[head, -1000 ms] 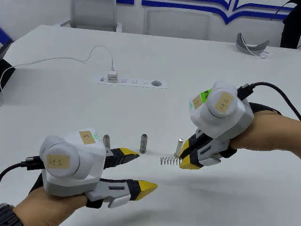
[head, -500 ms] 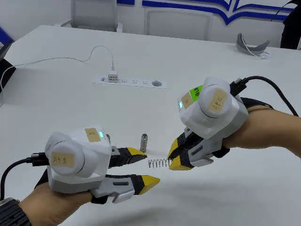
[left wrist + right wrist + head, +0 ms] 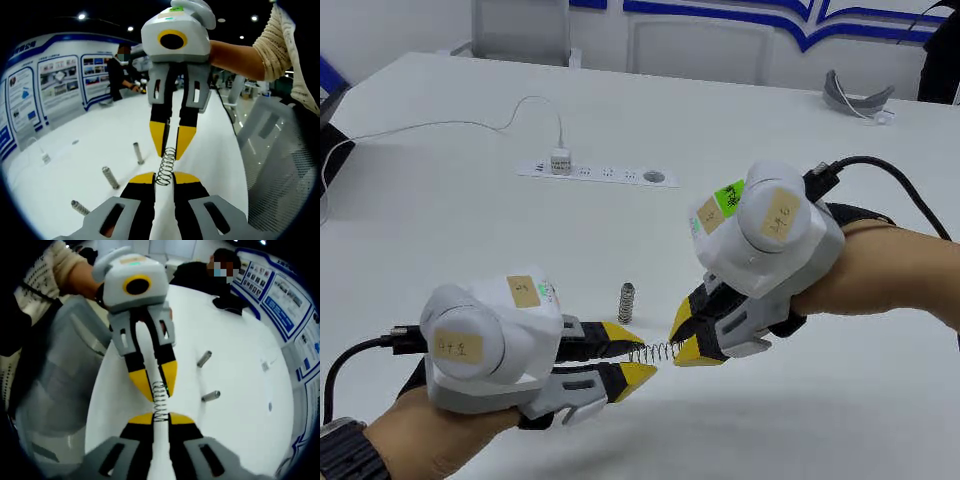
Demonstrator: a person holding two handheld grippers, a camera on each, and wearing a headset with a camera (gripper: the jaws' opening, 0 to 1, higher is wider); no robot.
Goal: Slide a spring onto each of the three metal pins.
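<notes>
A thin wire spring (image 3: 655,352) hangs level above the white table (image 3: 470,220), spanning my two grippers. My right gripper (image 3: 682,335) is shut on its right end and my left gripper (image 3: 632,355) is shut on its left end. In the left gripper view the spring (image 3: 165,167) runs from my left gripper (image 3: 164,179) up to the right gripper (image 3: 170,142). A bare pin (image 3: 137,152) stands on the table, with two spring-covered pins (image 3: 110,176) (image 3: 79,206) nearer. The right gripper view has my right gripper (image 3: 160,419) on the spring (image 3: 159,400), facing the left gripper (image 3: 156,382). One sprung pin (image 3: 626,300) stands just behind the spring.
A white power strip (image 3: 595,174) with a plugged-in charger and cable lies mid-table. A grey curved object (image 3: 855,95) rests at the far right. A chair (image 3: 518,30) stands beyond the far edge. A seated person (image 3: 220,277) is across the table.
My right gripper carried the spring leftward, away from the bare pin. My left gripper moved in and its jaws narrowed onto the spring's free end.
</notes>
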